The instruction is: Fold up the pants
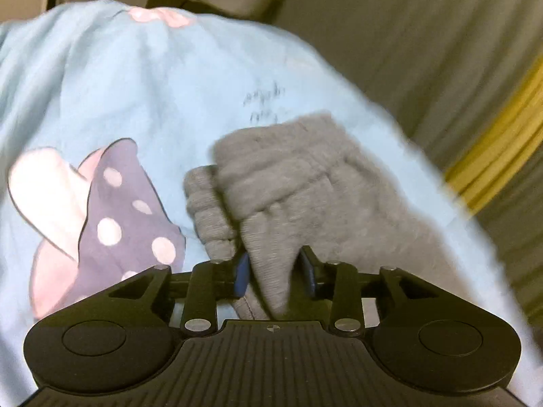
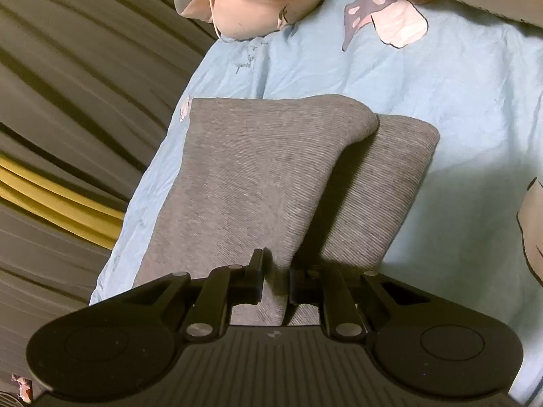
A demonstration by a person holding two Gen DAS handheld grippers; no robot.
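Blue sheet (image 2: 458, 108) carries a plush toy (image 2: 258, 0) beyond the grey pants (image 2: 244, 169); each hand-held gripper (image 1: 275, 271) (image 2: 275, 281) pinches them.

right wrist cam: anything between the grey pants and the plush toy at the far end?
Nothing lies there. In the right wrist view only bare light-blue sheet, wrinkled with faint printed script, separates the grey pants from the plush toy.

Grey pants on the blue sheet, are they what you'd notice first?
Yes. The grey pants fill the middle of both views, with the right gripper and left gripper each pinching a fold of them. Under them lies the blue sheet, and a pink stuffed toy sits at its far end.
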